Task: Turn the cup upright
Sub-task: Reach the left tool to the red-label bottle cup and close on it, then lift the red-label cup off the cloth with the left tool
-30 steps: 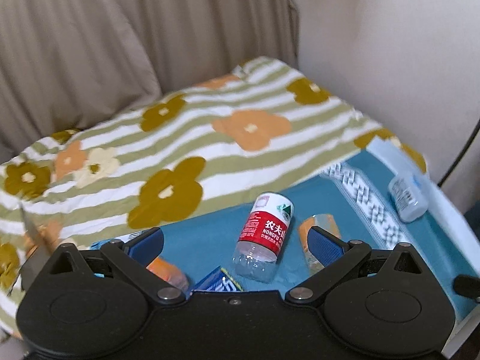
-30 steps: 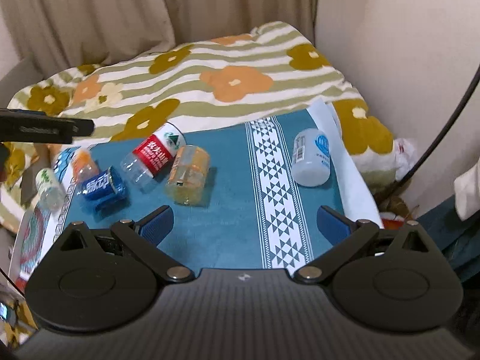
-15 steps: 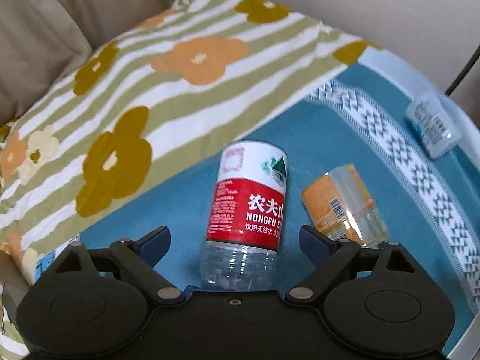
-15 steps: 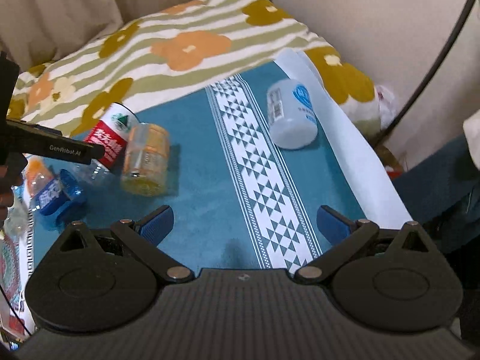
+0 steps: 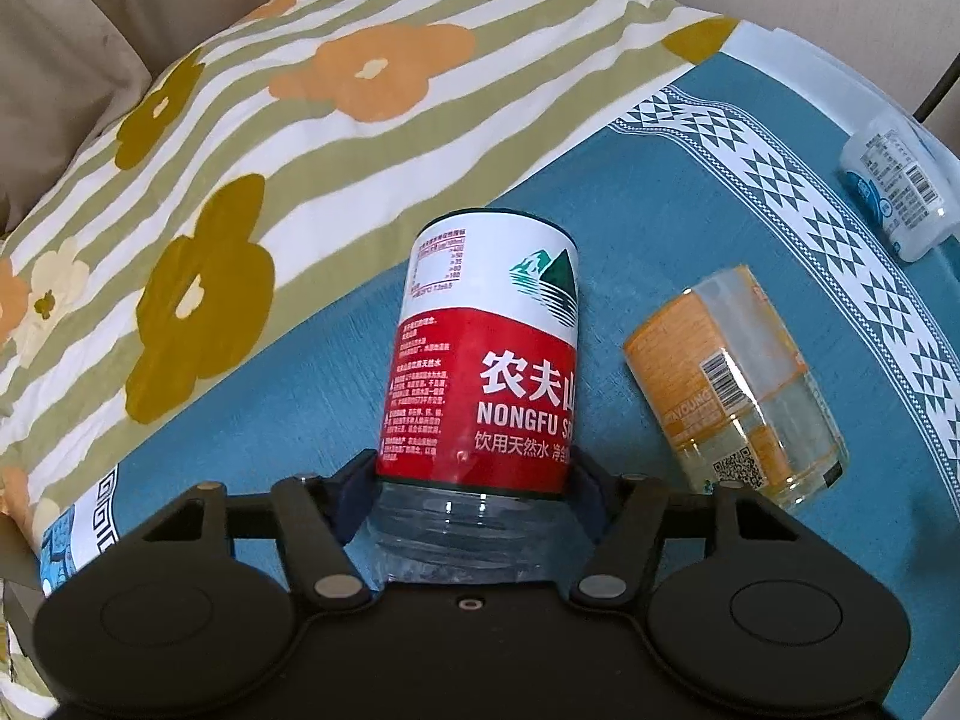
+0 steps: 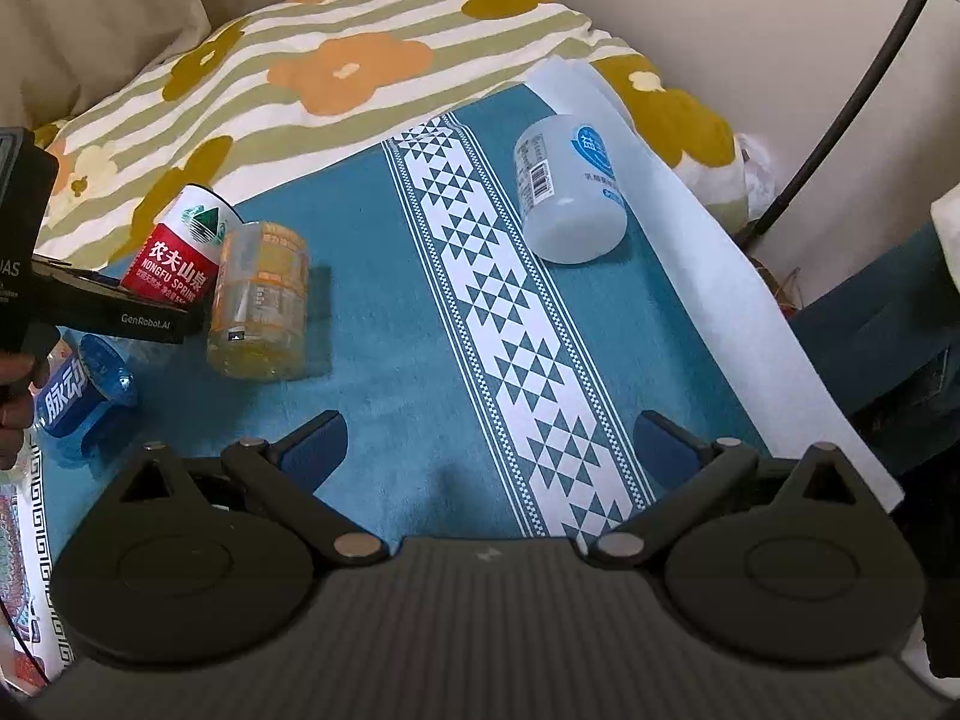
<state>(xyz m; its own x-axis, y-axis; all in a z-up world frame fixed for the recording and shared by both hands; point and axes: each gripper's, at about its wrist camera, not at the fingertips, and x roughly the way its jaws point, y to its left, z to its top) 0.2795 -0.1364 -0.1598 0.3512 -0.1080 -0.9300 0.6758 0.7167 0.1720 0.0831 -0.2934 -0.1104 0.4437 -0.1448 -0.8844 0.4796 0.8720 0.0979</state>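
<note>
Left tongs (image 5: 474, 474) now closed in around the red-label cup (image 5: 480, 360), versus spread and short of it half a second ago: grasp made, flip can start.
Cup lies on its side on the teal mat (image 5: 690, 192), clear ribbed end between the pads, beside the orange-label cup (image 5: 729, 387); right tongs (image 6: 489, 441) spread, holding nothing.

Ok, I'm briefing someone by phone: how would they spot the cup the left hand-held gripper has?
On the teal cloth by the floral bedding, find the cut-off bottle cups lying on their sides. It is the Nongfu Spring cup between the left hand-held gripper fingers: the only red-and-white label, beside an orange-labelled cup.
</note>
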